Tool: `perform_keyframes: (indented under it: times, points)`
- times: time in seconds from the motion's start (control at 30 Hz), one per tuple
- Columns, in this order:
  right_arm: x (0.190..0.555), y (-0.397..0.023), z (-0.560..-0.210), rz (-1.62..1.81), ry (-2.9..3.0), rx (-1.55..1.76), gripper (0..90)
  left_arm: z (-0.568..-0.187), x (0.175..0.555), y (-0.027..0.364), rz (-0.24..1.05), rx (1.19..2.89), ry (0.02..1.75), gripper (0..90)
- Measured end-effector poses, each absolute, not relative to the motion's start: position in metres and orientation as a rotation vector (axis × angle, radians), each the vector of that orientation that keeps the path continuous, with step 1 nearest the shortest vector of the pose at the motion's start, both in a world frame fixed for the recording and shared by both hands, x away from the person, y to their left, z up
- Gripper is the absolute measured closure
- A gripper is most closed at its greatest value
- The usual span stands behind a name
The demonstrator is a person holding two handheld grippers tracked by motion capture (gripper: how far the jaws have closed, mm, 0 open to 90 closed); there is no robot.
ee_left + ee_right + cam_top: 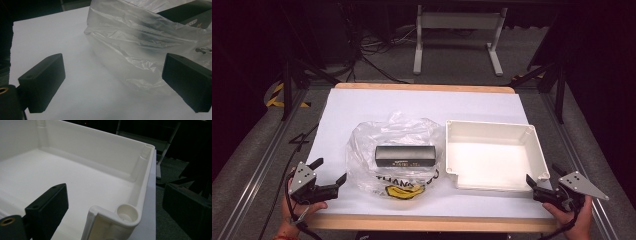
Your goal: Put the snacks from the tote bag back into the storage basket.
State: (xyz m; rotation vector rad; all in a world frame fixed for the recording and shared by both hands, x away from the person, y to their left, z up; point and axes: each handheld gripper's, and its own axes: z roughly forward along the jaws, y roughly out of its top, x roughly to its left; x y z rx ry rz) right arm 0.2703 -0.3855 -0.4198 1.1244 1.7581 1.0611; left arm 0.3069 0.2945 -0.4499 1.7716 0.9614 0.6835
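Observation:
A clear plastic bag [394,155] lies crumpled at the middle of the white sheet, with a black box [405,156] inside it. In the left gripper view the bag [140,50] bulges just ahead and the box [192,15] peeks out at top right. My left gripper [329,171] stands open at the bag's left edge, nothing between its jaws [113,66]. My right gripper [543,175] is open too, at the near right corner of a white tray [532,135]. That corner [125,213] sits between the jaws [117,192] without touching either pad.
The white sheet [362,105] covers a wooden table top whose front edge [432,222] runs close to both hands. Behind the table stand a white metal frame [457,30] and dark stands on the floor. The tray's inside is bare.

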Motion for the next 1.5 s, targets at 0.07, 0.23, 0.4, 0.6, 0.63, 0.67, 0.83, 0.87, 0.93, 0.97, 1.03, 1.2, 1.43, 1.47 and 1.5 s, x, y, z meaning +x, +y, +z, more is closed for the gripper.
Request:
perform_keyframes:
  times: [0.07, 0.23, 0.4, 0.6, 0.63, 0.67, 0.83, 0.87, 0.93, 0.97, 1.03, 1.2, 1.43, 1.47, 1.5]
  points:
    - [0.27, -0.386, -0.42, 1.057, 1.758, 1.125, 7.3, -0.45, 0.307, 0.294, 0.683, 1.773, 0.959, 5.7]
    - [0.269, -0.386, -0.418, 1.071, 1.751, 1.118, 7.2, -0.45, 0.307, 0.296, 0.68, 1.767, 0.962, 5.7]
    - [0.269, -0.386, -0.417, 1.072, 1.749, 1.127, 7.4, -0.449, 0.305, 0.295, 0.683, 1.767, 0.943, 5.7]
    - [0.268, -0.384, -0.415, 1.054, 1.767, 1.109, 8.5, -0.449, 0.305, 0.296, 0.687, 1.762, 0.943, 5.7]
    - [0.267, -0.384, -0.414, 1.06, 1.774, 1.102, 9.6, -0.449, 0.305, 0.296, 0.687, 1.762, 0.943, 5.7]
    - [0.267, -0.384, -0.413, 1.068, 1.782, 1.1, 9.7, -0.448, 0.305, 0.296, 0.688, 1.754, 0.941, 5.7]
    - [0.264, -0.385, -0.406, 1.082, 1.797, 1.076, 14.6, -0.448, 0.308, 0.293, 0.69, 1.763, 0.936, 5.7]
    - [0.263, -0.386, -0.404, 1.093, 1.808, 1.064, 15.2, -0.448, 0.308, 0.293, 0.684, 1.763, 0.939, 5.7]
    - [0.262, -0.385, -0.401, 1.108, 1.817, 1.054, 16.1, -0.448, 0.309, 0.293, 0.687, 1.768, 0.935, 5.7]
    - [0.262, -0.385, -0.399, 1.103, 1.824, 1.048, 16.8, -0.449, 0.308, 0.292, 0.684, 1.767, 0.938, 5.7]
    - [0.261, -0.384, -0.397, 1.103, 1.829, 1.041, 17.9, -0.448, 0.308, 0.292, 0.684, 1.765, 0.938, 5.7]
    - [0.263, -0.38, -0.395, 1.091, 1.853, 1.029, 18.8, -0.449, 0.308, 0.292, 0.683, 1.769, 0.939, 5.7]
    - [0.265, -0.375, -0.394, 1.089, 1.867, 1.012, 16.7, -0.449, 0.308, 0.291, 0.686, 1.783, 0.934, 5.7]
    - [0.266, -0.374, -0.393, 1.09, 1.87, 1.005, 16.7, -0.449, 0.308, 0.29, 0.687, 1.784, 0.934, 5.7]
    - [0.266, -0.373, -0.393, 1.088, 1.872, 1.0, 16.6, -0.45, 0.308, 0.29, 0.687, 1.785, 0.934, 5.7]
